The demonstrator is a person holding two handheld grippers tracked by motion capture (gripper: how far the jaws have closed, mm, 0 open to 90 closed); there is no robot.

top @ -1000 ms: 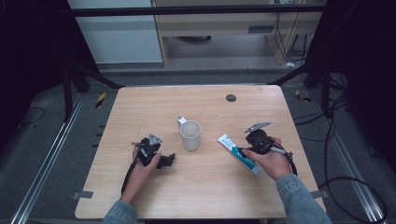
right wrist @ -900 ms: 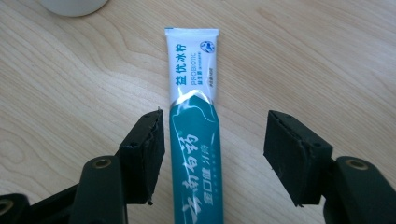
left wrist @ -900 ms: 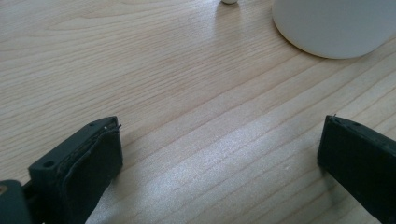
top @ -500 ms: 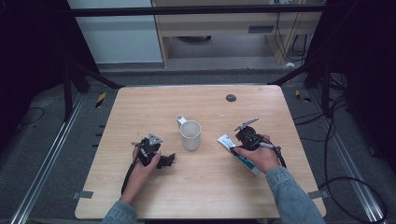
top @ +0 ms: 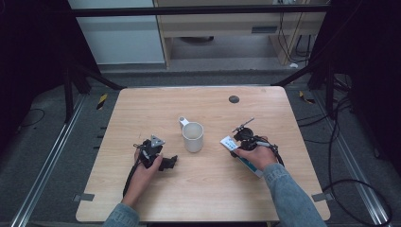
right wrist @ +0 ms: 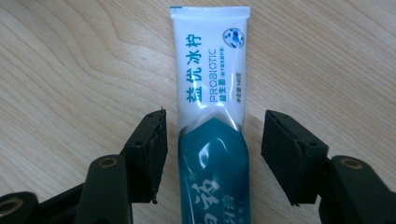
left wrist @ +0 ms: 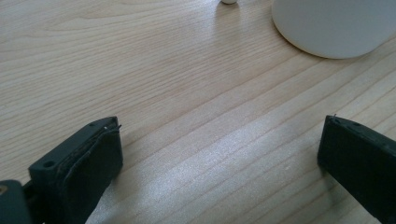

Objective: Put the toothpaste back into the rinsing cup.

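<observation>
1. The right gripper point(right wrist: 212, 154) has moved over the toothpaste tube point(right wrist: 212, 93) lying flat on the bench point(top: 142, 109), right of the mug point(top: 193, 137).
2. Its jaws have just closed a little and sit around the tube without squeezing it, so a grab looks close.
3. The left gripper point(left wrist: 219, 154) rests wide open, holding nothing.

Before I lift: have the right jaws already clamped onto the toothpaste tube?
No: in the right gripper view the toothpaste tube lies flat on the table between the jaws, with bare wood showing on both sides.
</observation>
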